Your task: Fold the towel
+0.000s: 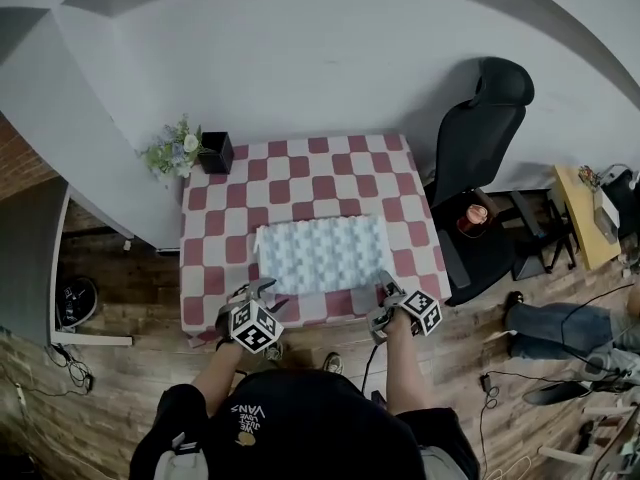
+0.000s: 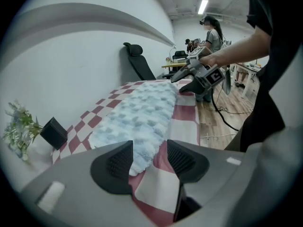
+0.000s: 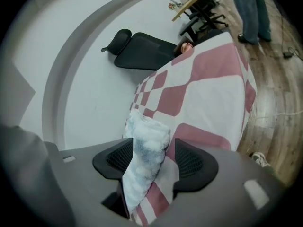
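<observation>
Head view: our left gripper [image 1: 262,291] and right gripper [image 1: 386,287] gape unclamped around the near corners of the soft, floppy towel [image 1: 320,253], where we'd pinch.

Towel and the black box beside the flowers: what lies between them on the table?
Only bare checkered tablecloth lies between the towel and the black box; the head view shows it.

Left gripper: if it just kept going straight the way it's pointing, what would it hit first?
Probably the towel: its near corner already lies between the left gripper's open jaws, with the checkered tablecloth right beneath it.
</observation>
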`<act>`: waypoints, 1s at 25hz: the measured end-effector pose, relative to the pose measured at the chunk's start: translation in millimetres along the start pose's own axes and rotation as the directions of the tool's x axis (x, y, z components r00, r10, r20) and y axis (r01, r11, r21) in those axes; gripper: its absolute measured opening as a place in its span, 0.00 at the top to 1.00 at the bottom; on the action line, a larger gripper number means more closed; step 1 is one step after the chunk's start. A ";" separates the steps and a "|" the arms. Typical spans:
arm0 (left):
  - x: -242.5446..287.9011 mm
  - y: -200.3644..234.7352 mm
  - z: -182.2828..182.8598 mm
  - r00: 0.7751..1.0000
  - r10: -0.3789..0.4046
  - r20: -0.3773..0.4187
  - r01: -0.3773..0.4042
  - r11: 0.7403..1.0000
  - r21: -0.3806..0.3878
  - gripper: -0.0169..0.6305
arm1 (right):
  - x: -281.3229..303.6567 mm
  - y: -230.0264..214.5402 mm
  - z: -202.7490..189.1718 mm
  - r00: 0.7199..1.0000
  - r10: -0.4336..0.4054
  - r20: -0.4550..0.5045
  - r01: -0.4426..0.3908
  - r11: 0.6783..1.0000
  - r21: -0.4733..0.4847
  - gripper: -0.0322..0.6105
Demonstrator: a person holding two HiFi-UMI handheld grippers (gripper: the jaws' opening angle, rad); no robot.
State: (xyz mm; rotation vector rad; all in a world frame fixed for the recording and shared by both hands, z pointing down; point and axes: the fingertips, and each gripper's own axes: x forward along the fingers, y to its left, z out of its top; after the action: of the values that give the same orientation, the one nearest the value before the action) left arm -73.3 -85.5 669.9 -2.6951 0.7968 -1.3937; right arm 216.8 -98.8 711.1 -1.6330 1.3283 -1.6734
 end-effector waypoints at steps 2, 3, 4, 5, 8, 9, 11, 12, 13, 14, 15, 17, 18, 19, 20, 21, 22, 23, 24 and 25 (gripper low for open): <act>3.9 -0.9 -6.4 0.999 -0.037 -0.010 0.037 0.999 0.015 0.66 | 4.3 -0.1 3.4 0.999 0.009 0.034 -0.011 0.997 0.072 0.53; 5.7 -1.3 -10.0 0.998 -0.054 -0.017 0.054 0.998 0.018 0.66 | 6.2 1.1 5.4 0.999 0.016 0.051 -0.021 0.995 0.102 0.53; 7.4 -2.0 -13.5 0.997 -0.071 -0.025 0.071 0.997 0.019 0.66 | 8.1 2.3 7.2 0.998 0.022 0.064 -0.030 0.992 0.124 0.53; 8.9 -2.9 -16.4 0.996 -0.087 -0.031 0.087 0.996 0.020 0.66 | 10.2 3.5 8.3 0.997 0.026 0.071 -0.035 0.990 0.138 0.53; 11.9 -4.1 -22.8 0.992 -0.117 -0.038 0.118 0.993 0.025 0.66 | 17.9 7.1 4.6 0.997 0.032 0.069 -0.041 0.990 0.136 0.53; 12.9 -4.2 -24.2 0.992 -0.125 -0.038 0.126 0.992 0.024 0.66 | 20.5 8.2 2.1 0.997 0.031 0.066 -0.040 0.990 0.133 0.53; 15.1 -5.8 -26.2 0.989 -0.144 -0.038 0.145 0.989 0.023 0.66 | 25.3 9.0 -1.4 0.998 0.026 0.064 -0.035 0.990 0.137 0.57; 16.4 -7.1 -27.1 0.987 -0.154 -0.039 0.155 0.988 0.023 0.66 | 27.3 7.9 -1.6 0.998 0.021 0.067 -0.030 0.990 0.139 0.60; 17.6 -8.3 -28.2 0.986 -0.162 -0.041 0.163 0.986 0.023 0.66 | 28.8 6.2 -1.0 0.997 0.016 0.072 -0.026 0.990 0.138 0.63; 18.7 -9.5 -29.5 0.985 -0.169 -0.041 0.170 0.985 0.019 0.66 | 29.4 4.7 -0.4 0.997 0.014 0.078 -0.024 0.991 0.133 0.66; 19.8 -10.7 -30.8 0.984 -0.176 -0.040 0.176 0.984 0.013 0.66 | 29.2 3.7 0.2 0.996 0.014 0.086 -0.025 0.992 0.121 0.71; 21.2 -12.5 -32.2 0.982 -0.185 -0.034 0.185 0.983 -0.002 0.66 | 27.4 4.3 1.5 0.994 0.019 0.103 -0.027 0.996 0.080 0.79; 21.3 -12.7 -32.2 0.982 -0.186 -0.031 0.186 0.983 -0.009 0.66 | 26.5 6.3 2.0 0.994 0.019 0.110 -0.025 0.998 0.050 0.83; 21.1 -12.4 -32.0 0.982 -0.186 -0.027 0.186 0.982 -0.015 0.66 | 25.8 9.5 2.5 0.993 0.019 0.116 -0.021 1.000 0.013 0.85; 20.8 -12.0 -31.6 0.982 -0.185 -0.024 0.185 0.982 -0.023 0.66 | 25.2 13.1 2.8 0.993 0.019 0.119 -0.016 1.000 -0.026 0.86; 20.7 -11.5 -31.3 0.983 -0.185 -0.020 0.184 0.982 -0.032 0.66 | 24.7 16.3 3.0 0.992 0.017 0.121 -0.010 0.998 -0.061 0.86; 20.6 -11.2 -30.9 0.983 -0.184 -0.016 0.183 0.982 -0.041 0.66 | 24.1 18.5 3.0 0.992 0.015 0.123 -0.004 0.996 -0.088 0.87; 20.3 -11.2 -30.5 0.983 -0.183 -0.012 0.182 0.982 -0.051 0.66 | 23.1 20.1 3.0 0.992 0.012 0.124 0.001 0.994 -0.109 0.87; 19.6 -11.2 -30.0 0.983 -0.182 -0.008 0.181 0.982 -0.060 0.66 | 22.1 21.7 2.9 0.992 0.010 0.125 0.006 0.992 -0.128 0.88; 18.6 -11.1 -29.4 0.984 -0.180 -0.004 0.179 0.982 -0.067 0.66 | 21.1 23.8 2.7 0.992 0.008 0.126 0.012 0.988 -0.151 0.88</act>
State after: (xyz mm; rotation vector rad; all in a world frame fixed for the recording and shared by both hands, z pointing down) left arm -82.1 -77.5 704.4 -2.8768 0.6251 -1.4395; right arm 208.1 -127.7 701.0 -1.7947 1.4198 -1.4740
